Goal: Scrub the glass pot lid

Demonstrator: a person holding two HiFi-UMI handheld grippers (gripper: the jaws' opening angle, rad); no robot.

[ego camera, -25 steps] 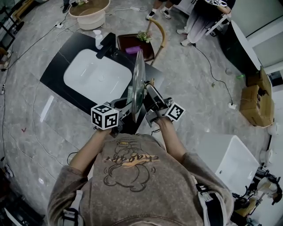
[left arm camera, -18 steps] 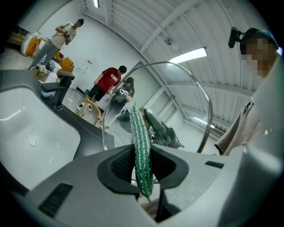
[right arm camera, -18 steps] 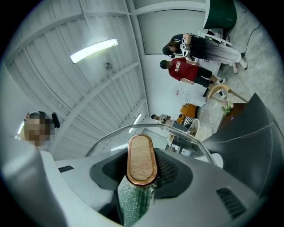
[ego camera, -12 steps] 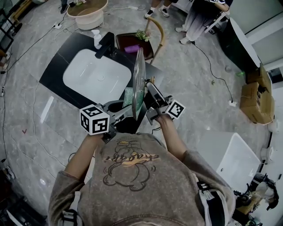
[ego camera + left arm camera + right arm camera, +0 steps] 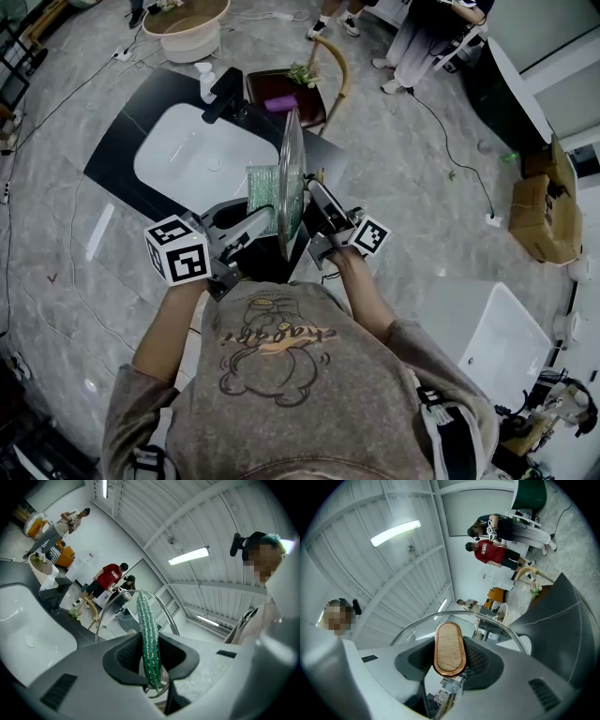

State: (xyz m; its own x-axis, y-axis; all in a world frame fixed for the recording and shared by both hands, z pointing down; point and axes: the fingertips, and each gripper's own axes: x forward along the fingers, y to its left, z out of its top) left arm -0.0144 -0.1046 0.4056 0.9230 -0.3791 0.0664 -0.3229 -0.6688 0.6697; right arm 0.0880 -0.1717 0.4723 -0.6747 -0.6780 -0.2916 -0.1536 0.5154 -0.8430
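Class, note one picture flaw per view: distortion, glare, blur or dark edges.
Head view: evenly lit, sharp; the lid, edge-on, is nearly see-through. Left gripper view: fisheye bending, black corners, ceiling lamp blown out, mosaic over a face, the pad sharp. Right gripper view: same fisheye and dark rim, lamp glaring, the lid's knob crisp up close.

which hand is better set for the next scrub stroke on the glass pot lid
Left. The left gripper grips the sparkly green scrub pad beside the round glass pot lid. The right gripper is clamped on the oval wooden knob, holding the lid on edge.
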